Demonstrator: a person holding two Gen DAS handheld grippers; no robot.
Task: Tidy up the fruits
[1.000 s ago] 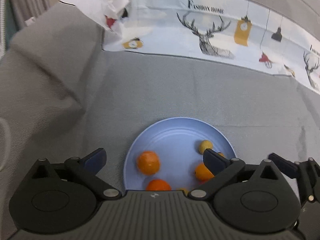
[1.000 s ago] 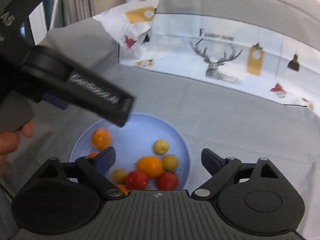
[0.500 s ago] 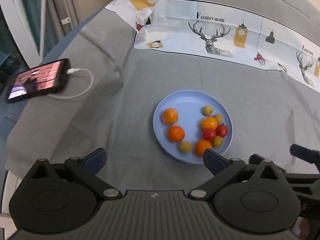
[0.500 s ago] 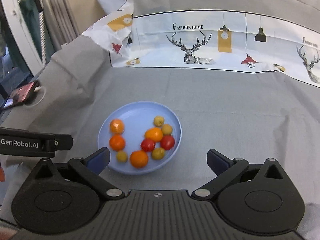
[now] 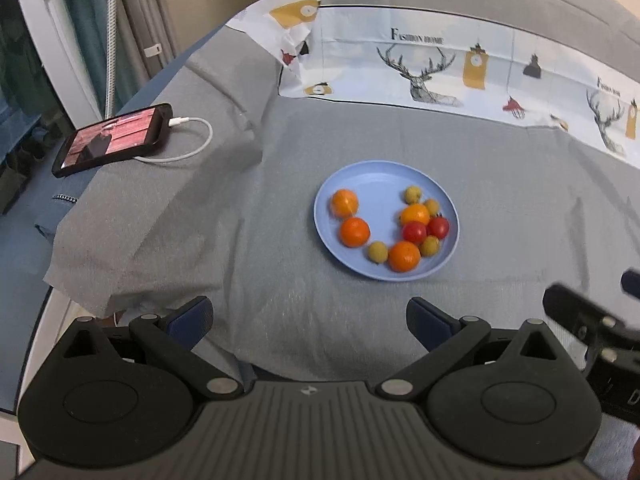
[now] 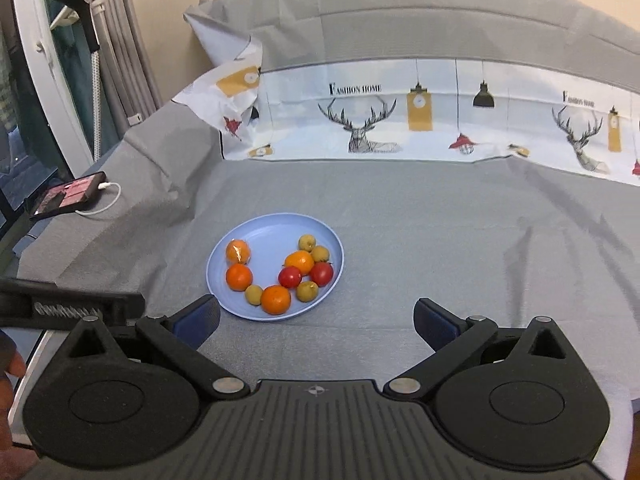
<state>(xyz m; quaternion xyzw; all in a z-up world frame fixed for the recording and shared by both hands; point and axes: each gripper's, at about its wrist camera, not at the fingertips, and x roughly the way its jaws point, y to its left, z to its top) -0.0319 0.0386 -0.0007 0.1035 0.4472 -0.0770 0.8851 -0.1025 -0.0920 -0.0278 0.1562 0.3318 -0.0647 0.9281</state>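
A light blue plate sits on the grey cloth and holds all the fruit. On it lie several oranges, two red tomatoes and several small yellow-green fruits. My left gripper hangs open above and in front of the plate, with nothing between its fingers. My right gripper is also open and empty, just in front of the plate. Part of the right gripper shows at the left wrist view's right edge.
A phone with a white charging cable lies at the cloth's left edge. A white deer-print cloth runs along the back. The left gripper's black arm and a fingertip cross the right wrist view's lower left.
Both grippers have pulled up and back from the plate, which now looks smaller and whole in both views. The phone has come into view on the left.
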